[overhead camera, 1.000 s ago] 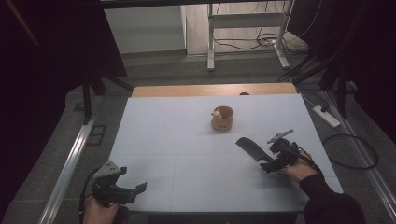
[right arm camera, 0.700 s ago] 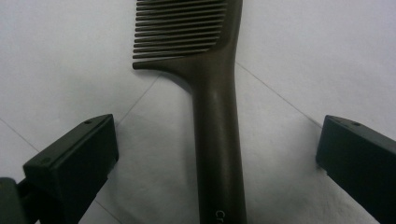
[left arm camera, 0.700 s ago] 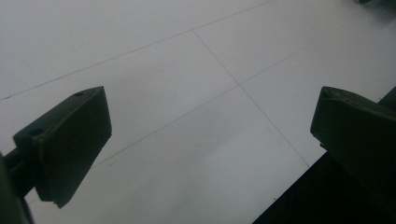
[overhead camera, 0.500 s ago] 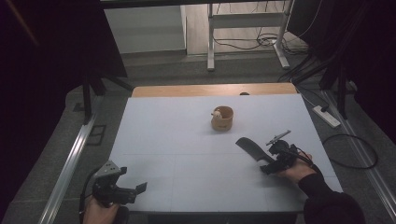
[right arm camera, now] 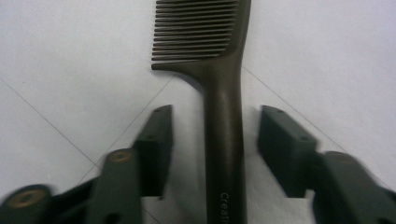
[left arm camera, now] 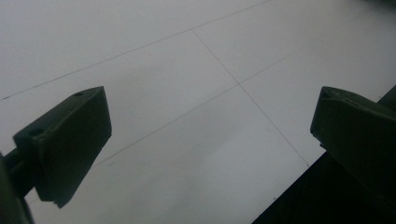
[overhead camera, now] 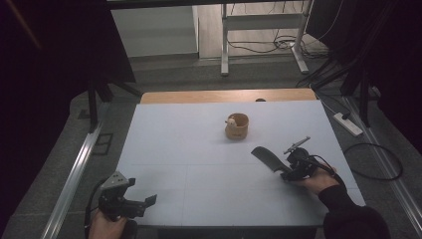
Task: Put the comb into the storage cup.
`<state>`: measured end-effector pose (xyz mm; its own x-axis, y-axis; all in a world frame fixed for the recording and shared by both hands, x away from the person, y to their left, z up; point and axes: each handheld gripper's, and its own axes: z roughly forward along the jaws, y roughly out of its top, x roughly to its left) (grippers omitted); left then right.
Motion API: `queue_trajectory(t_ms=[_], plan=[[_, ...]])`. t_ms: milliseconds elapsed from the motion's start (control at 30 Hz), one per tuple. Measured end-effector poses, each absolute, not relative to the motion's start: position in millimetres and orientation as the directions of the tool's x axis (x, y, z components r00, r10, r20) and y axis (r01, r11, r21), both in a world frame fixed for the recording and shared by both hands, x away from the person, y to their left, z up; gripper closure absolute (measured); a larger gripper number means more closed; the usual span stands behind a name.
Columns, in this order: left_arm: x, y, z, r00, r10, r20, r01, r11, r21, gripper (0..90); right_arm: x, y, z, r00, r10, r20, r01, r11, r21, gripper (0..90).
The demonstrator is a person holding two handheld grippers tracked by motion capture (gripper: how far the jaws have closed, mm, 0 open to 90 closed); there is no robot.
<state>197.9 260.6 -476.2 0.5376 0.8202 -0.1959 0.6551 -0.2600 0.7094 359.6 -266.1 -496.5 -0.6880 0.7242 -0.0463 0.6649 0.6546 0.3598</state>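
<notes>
Comb (right arm camera: 223,121) handle reads "Creati", rest cut off; right tool (right arm camera: 214,149) jaws closing astride.

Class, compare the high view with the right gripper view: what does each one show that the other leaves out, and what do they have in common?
High view alone: the small brown cup farther up the table, the left hand-held gripper with jaws apart at the near left corner, and the floor with cables beyond.

Right gripper view alone: the comb's individual teeth, lettering on its handle, and a gap on each side between handle and jaws, which have just been closing.

Shared: the dark comb, the right hand-held gripper straddling its handle, and the white table.
</notes>
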Motion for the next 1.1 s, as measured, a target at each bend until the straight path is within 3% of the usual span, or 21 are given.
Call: queue_trajectory(t_ms=[33, 67, 167, 667, 1100], plan=[[197.9, 260.5, -476.2, 0.537, 0.820, -0.196, 0.655, -0.260, 0.709, 0.0, 359.5, -266.4, -495.5, -0.691, 0.721, -0.046, 0.662, 0.657, 0.361, 60.0], [197.9, 260.5, -476.2, 0.538, 0.820, -0.195, 0.655, -0.260, 0.710, 0.0, 359.5, -266.4, -495.5, -0.691, 0.721, -0.046, 0.662, 0.657, 0.361, 60.0], [197.8, 260.3, -476.2, 0.539, 0.819, -0.195, 0.654, -0.261, 0.710, 0.0, 358.9, -266.3, -494.9, -0.700, 0.713, -0.042, 0.654, 0.663, 0.366, 71.6], [198.6, 261.1, -475.6, 0.553, 0.806, -0.209, 0.652, -0.263, 0.711, 0.0, 358.2, -271.1, -494.9, -0.711, 0.703, -0.026, 0.640, 0.661, 0.392, 72.6], [205.5, 260.5, -471.2, 0.601, 0.759, -0.251, 0.621, -0.247, 0.744, 0.0, 351.3, -277.3, -485.2, -0.721, 0.692, -0.017, 0.605, 0.643, 0.469, 72.6]])
